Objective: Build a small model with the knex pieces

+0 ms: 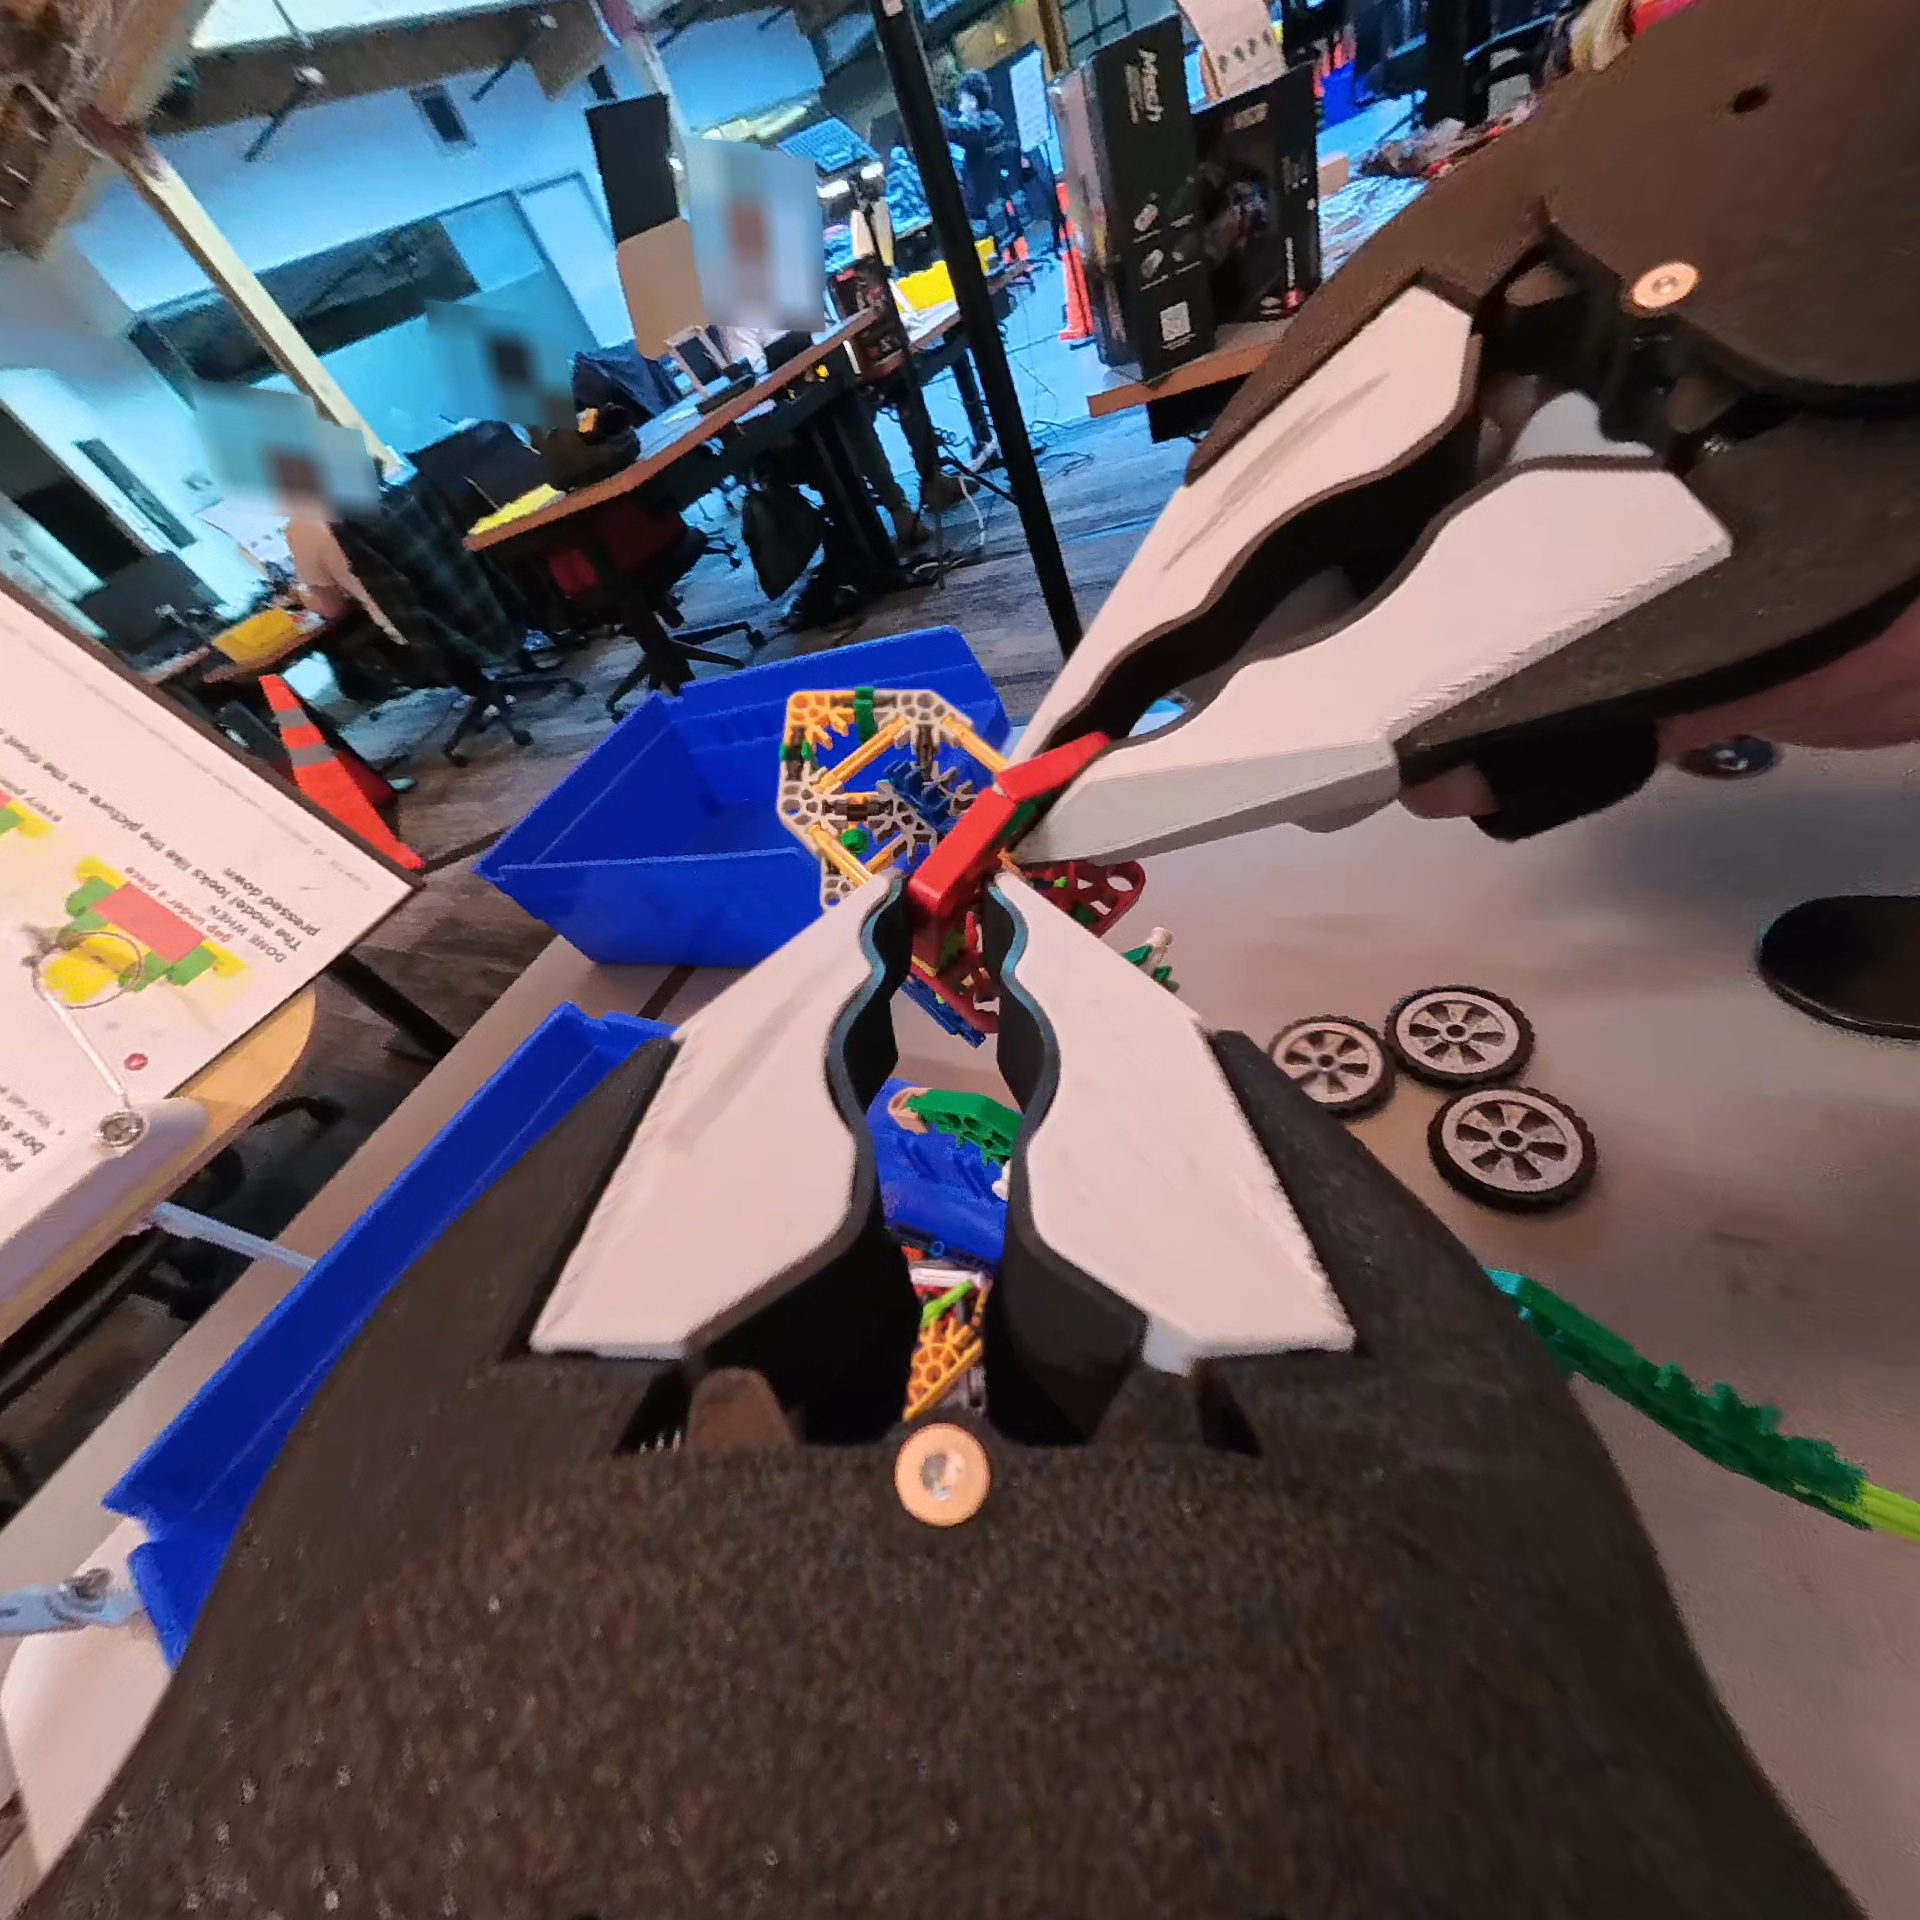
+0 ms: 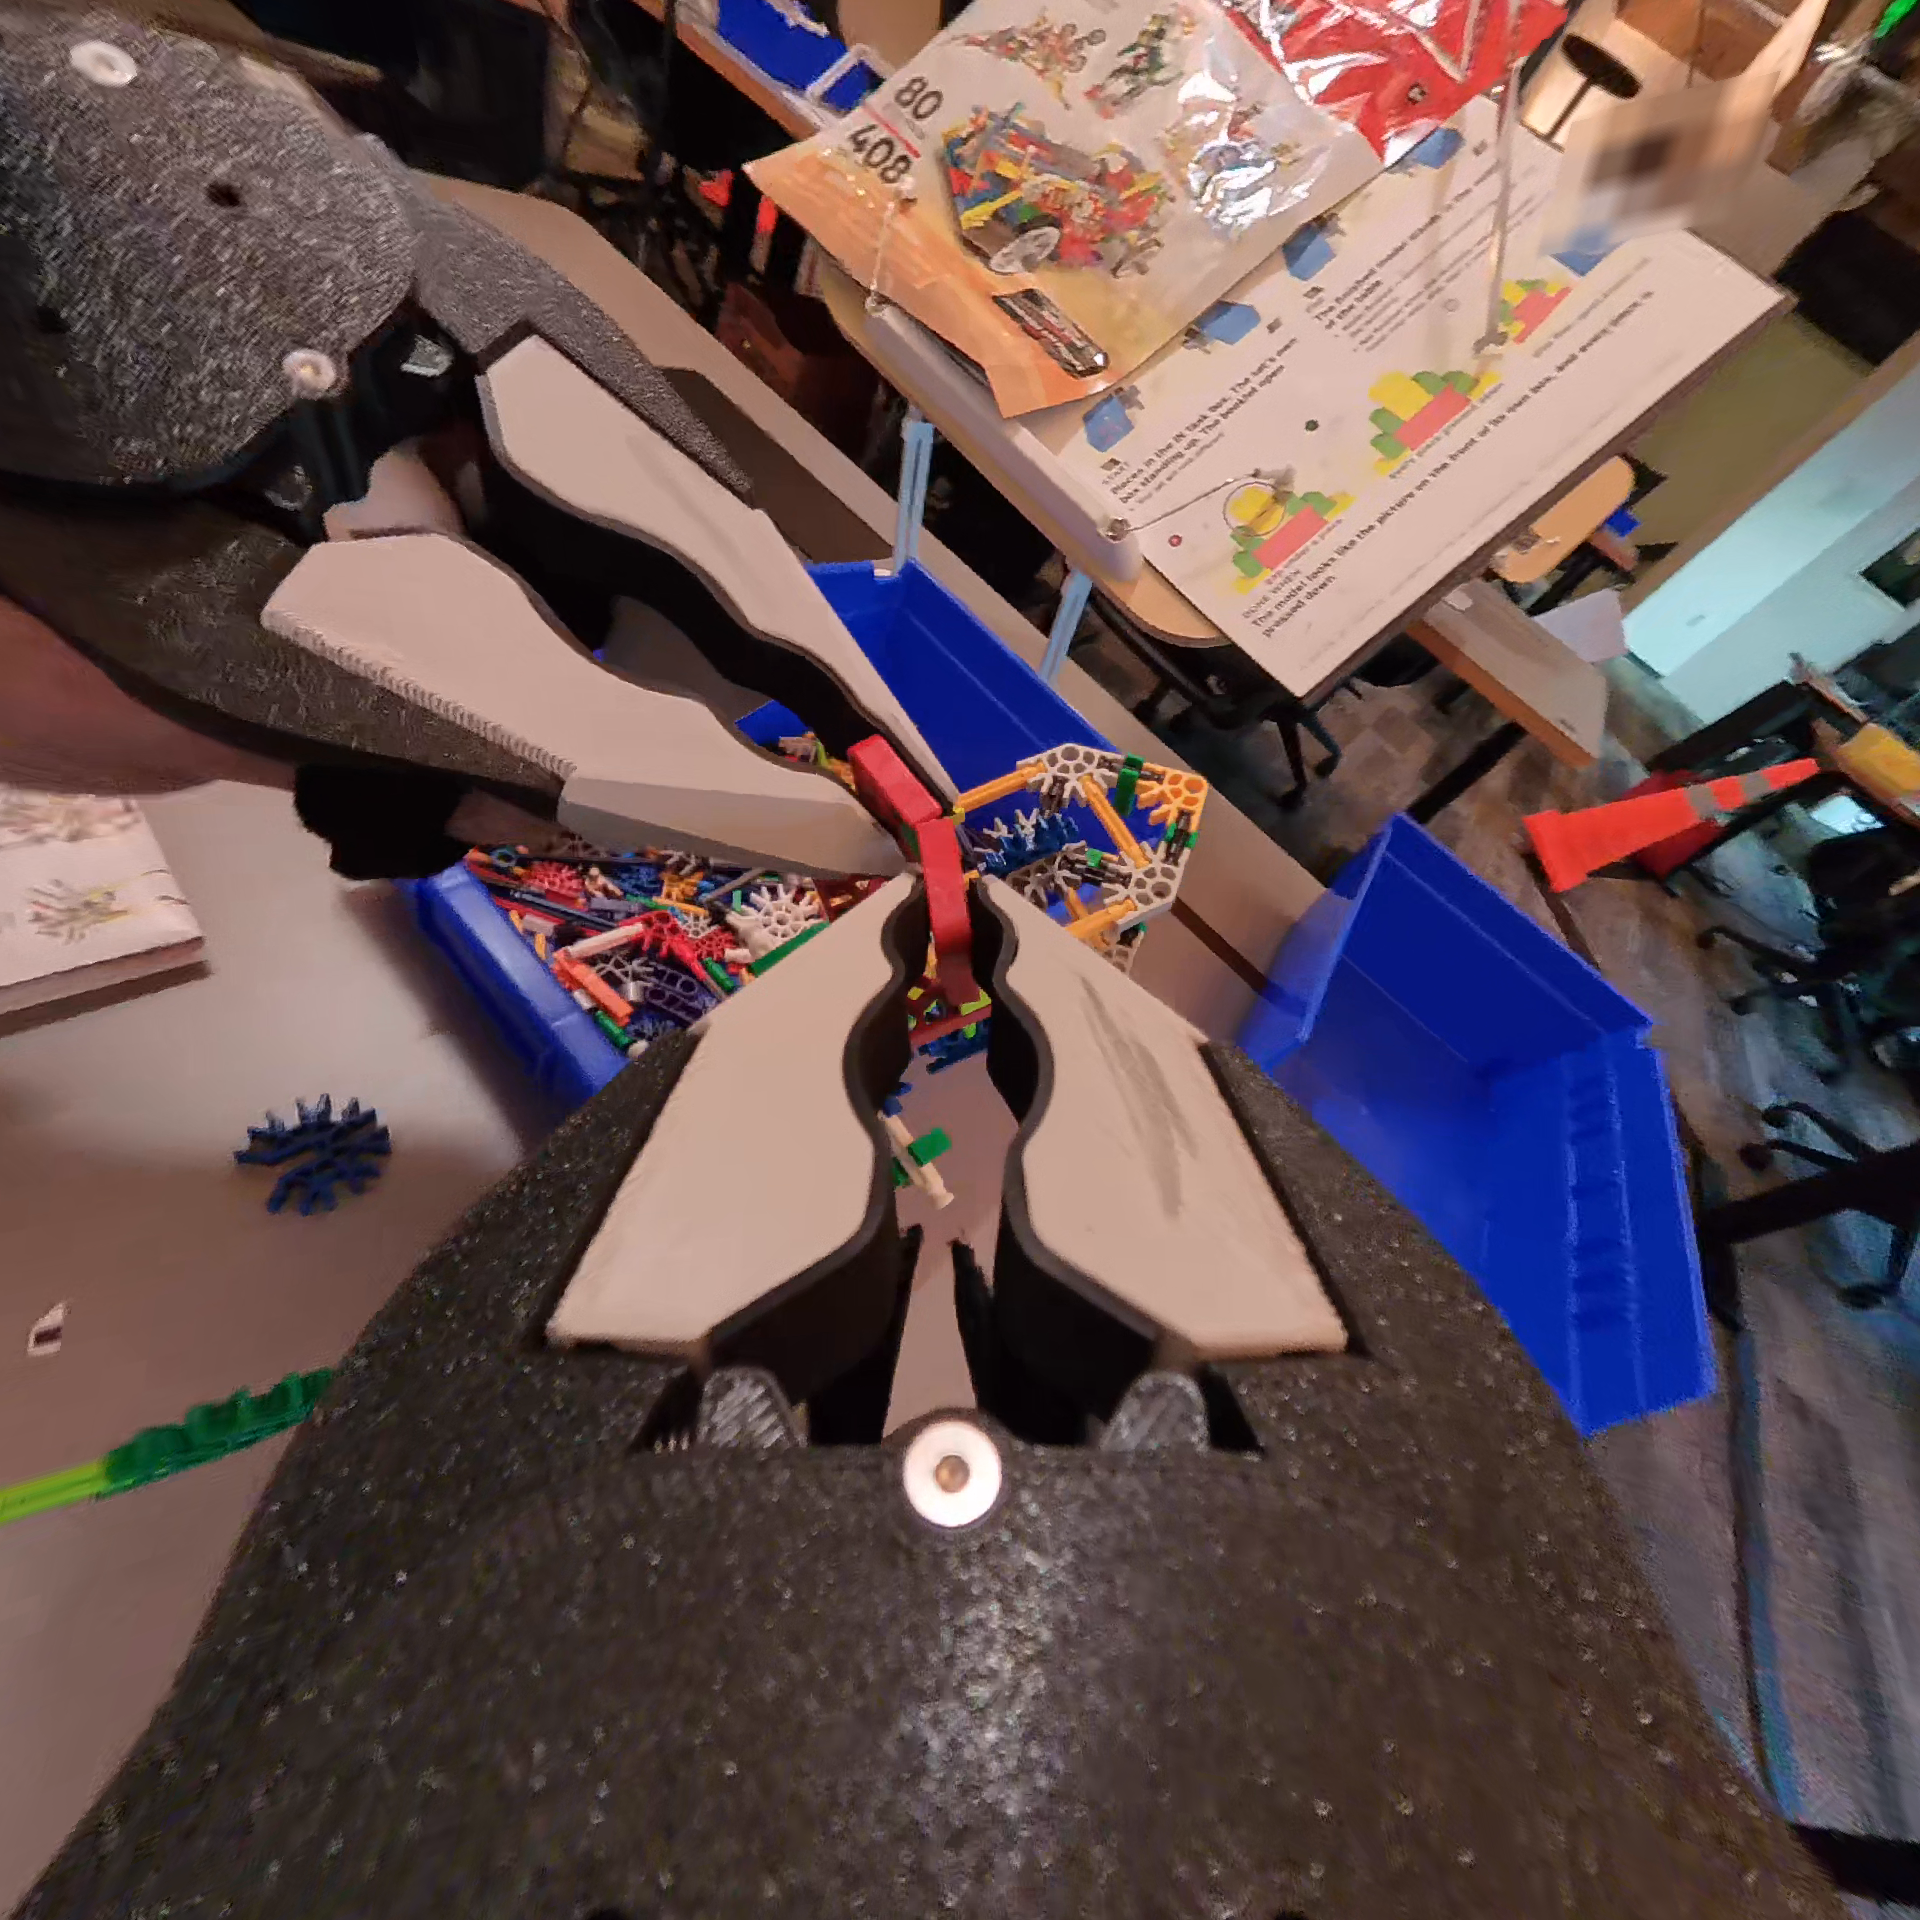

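A construction-toy model (image 1: pixel 873 790) of yellow rods with grey and orange connectors is held above the table edge; it also shows in the right wrist view (image 2: pixel 1101 831). Two red panels join at an angle on its near side. My left gripper (image 1: pixel 940 894) is shut on the lower red panel (image 1: pixel 961 847). My right gripper (image 1: pixel 1023 805) comes in from the upper right and is shut on the other red panel (image 1: pixel 1060 767). In the right wrist view, my right gripper (image 2: pixel 948 899) pinches a red panel (image 2: pixel 943 883), and the left gripper (image 2: pixel 920 826) pinches the adjoining one (image 2: pixel 883 774).
A blue bin of loose parts (image 2: pixel 644 925) lies under the left gripper. An empty blue bin (image 2: pixel 1507 1122) stands at the table edge. Three grey wheels (image 1: pixel 1455 1034), a green toothed piece (image 1: pixel 1683 1403) and a blue connector (image 2: pixel 317 1153) lie on the table. An instruction board (image 2: pixel 1455 416) stands beyond. Only a small space, under 4 cm, lies between the two pairs of fingers.
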Available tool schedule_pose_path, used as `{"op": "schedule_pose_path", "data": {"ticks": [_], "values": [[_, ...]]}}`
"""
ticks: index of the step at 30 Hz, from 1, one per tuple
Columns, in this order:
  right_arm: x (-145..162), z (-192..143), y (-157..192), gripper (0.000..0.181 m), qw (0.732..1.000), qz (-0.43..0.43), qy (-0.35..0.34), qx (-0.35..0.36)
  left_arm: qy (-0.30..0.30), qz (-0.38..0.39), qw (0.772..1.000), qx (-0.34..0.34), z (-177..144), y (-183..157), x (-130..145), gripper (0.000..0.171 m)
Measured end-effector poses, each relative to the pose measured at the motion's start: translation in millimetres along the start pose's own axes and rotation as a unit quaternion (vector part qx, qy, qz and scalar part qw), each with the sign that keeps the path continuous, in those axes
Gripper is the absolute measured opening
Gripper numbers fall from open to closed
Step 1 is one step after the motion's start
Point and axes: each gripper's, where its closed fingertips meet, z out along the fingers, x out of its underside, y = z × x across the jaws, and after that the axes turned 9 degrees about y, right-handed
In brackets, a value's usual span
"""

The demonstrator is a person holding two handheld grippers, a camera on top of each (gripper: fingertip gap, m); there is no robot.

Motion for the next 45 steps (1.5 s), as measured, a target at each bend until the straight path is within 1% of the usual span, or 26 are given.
{"op": "schedule_pose_path", "data": {"ticks": [7, 9, 11, 14, 17, 19, 20, 21, 23, 25, 26, 29, 30, 33, 35, 38, 40, 41, 42, 43, 44, 45], "values": [[-3.2, 1.1, -7.1, 0.004, 0.997, 0.015, -0.016, 0.075, -0.007, 0.0, 0.998, -0.066, 0.7, 3.9, -1.8, 0.008], [-1.5, 2.4, -15.7, 0.002, 0.994, 0.029, -0.016, 0.107, -0.007, 0.011, 0.998, -0.065, 3.8, -7.5, -4.6, 0.002], [-2.1, 5.1, -17.1, 0.002, 0.993, 0.038, -0.021, 0.11, -0.011, 0.027, 0.993, -0.116, 3.9, -2.6, -5.4, 0.001], [-2.4, 9.2, -14.4, 0.003, 0.993, 0.048, -0.031, 0.101, -0.017, -0.005, 0.994, -0.107, 4.0, 0.4, -1.4, 0.002], [-6.1, 7.9, -10.3, 0.004, 0.993, 0.075, -0.055, 0.069, -0.024, -0.023, 0.994, -0.1, 1.0, 2.4, -0.9, 0.002], [-8.3, 0.2, -13.6, 0.003, 0.989, 0.119, -0.083, 0.034, -0.023, -0.05, 0.993, -0.103, -5.9, 16.4, 6.5, 0.002], [-9.3, -4.6, -17.7, 0.003, 0.984, 0.146, -0.097, 0.018, -0.026, -0.068, 0.993, -0.096, -9.2, 21.4, 9.1, 0.002], [-11.7, -9.2, -19.9, 0.003, 0.98, 0.167, -0.112, -0.003, -0.035, -0.074, 0.993, -0.083, -11.3, 20.4, 6.1, 0.002], [-17.6, -16.2, -20.2, 0.003, 0.973, 0.183, -0.133, -0.037, -0.041, -0.064, 0.994, -0.074, -13.7, 14.3, -1.3, 0.002], [-31.1, -28.2, -16.2, 0.003, 0.958, 0.211, -0.168, -0.102, -0.037, -0.048, 0.996, -0.067, -14.0, 4.9, -4.0, 0.003], [-36.6, -33.9, -18.8, 0.003, 0.95, 0.223, -0.182, -0.121, -0.035, -0.046, 0.996, -0.063, -13.8, 0.5, -3.8, 0.003], [-52.0, -44.9, -27.4, 0.003, 0.935, 0.24, -0.21, -0.157, -0.036, -0.031, 0.995, -0.083, -14.1, -2.3, -0.3, 0.003], [-56.6, -45.4, -30.6, 0.004, 0.937, 0.231, -0.212, -0.151, -0.037, -0.022, 0.995, -0.09, -14.7, -5.1, -1.7, 0.003], [-74.9, -38.8, -35.6, 0.004, 0.957, 0.18, -0.202, -0.107, -0.044, -0.002, 0.994, -0.099, -16.1, -13.2, -5.4, 0.003], [-90.3, -30.4, -33.0, 0.005, 0.969, 0.131, -0.191, -0.08, -0.044, 0.009, 0.994, -0.104, -16.1, -18.8, -7.2, 0.004], [-115.3, -16.3, -30.0, 0.006, 0.976, 0.087, -0.191, -0.059, -0.047, 0.014, 0.994, -0.101, -18.2, -26.4, -8.8, 0.003], [-122.5, 3.7, -33.3, 0.006, 0.981, 0.072, -0.172, -0.043, -0.048, 0.015, 0.994, -0.1, -21.0, -30.1, -9.1, 0.004], [-118.9, 19.5, -35.2, 0.006, 0.987, 0.067, -0.141, -0.037, -0.049, 0.014, 0.994, -0.098, -21.9, -32.6, -8.9, 0.004], [-110.7, 36.8, -34.4, 0.019, 0.992, 0.066, -0.096, -0.044, -0.048, 0.015, 0.994, -0.098, -22.2, -33.7, -8.7, 0.004], [-100.0, 52.2, -31.6, 0.042, 0.995, 0.071, -0.047, -0.061, -0.047, 0.014, 0.994, -0.1, -22.7, -32.9, -7.5, 0.004], [-89.1, 63.9, -28.4, 0.052, 0.994, 0.079, -0.005, -0.081, -0.047, 0.011, 0.994, -0.098, -23.3, -32.8, -6.8, 0.004], [-82.8, 70.3, -28.2, 0.052, 0.992, 0.086, 0.016, -0.091, -0.048, 0.006, 0.994, -0.095, -23.7, -33.1, -6.8, 0.004]]}}
